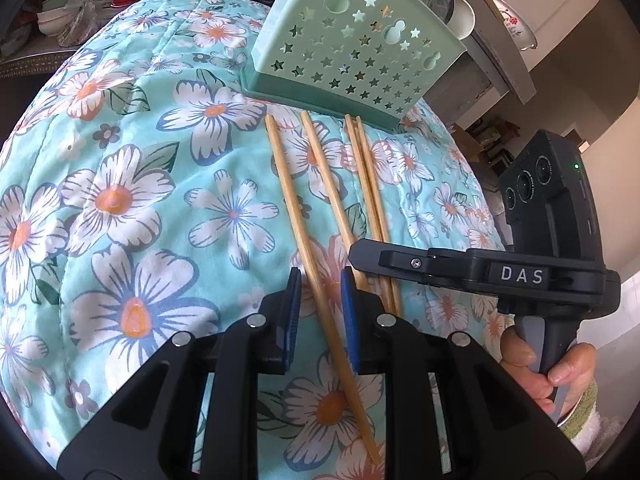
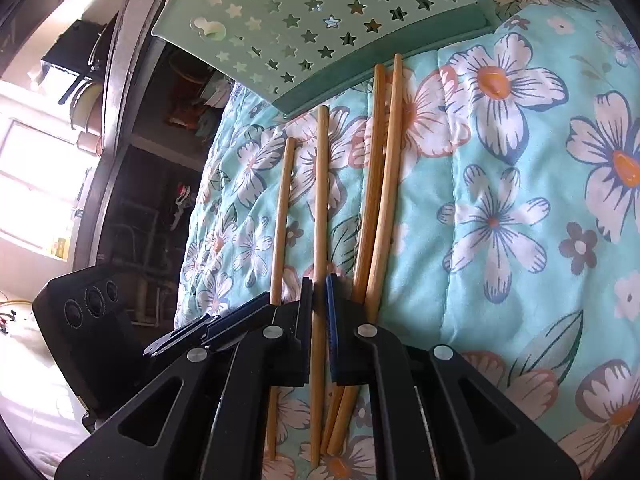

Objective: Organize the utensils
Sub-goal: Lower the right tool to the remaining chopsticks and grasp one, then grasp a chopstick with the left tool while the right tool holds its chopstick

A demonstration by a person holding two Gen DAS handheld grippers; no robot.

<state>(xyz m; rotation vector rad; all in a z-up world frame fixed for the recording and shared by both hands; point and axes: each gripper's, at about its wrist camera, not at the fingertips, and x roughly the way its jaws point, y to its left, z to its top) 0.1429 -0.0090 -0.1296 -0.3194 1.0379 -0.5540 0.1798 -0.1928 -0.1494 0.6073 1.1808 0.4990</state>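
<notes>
Between our left tongs' [image 1: 318, 280] narrowly parted blue pads lies one chopstick [image 1: 316, 184], untouched on the flowered quilt [image 1: 120, 200]; our right tongs [image 2: 320, 292], marked DAS, pinch another chopstick [image 2: 320, 200], hand [image 1: 552, 364] gripping the handle, angled down; the green holder [image 1: 344, 52] stands beyond

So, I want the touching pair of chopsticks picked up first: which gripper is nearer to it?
Right. The right gripper has its fingers just beside the chopstick pair; the left gripper stands farther off, over the single chopsticks.
</notes>
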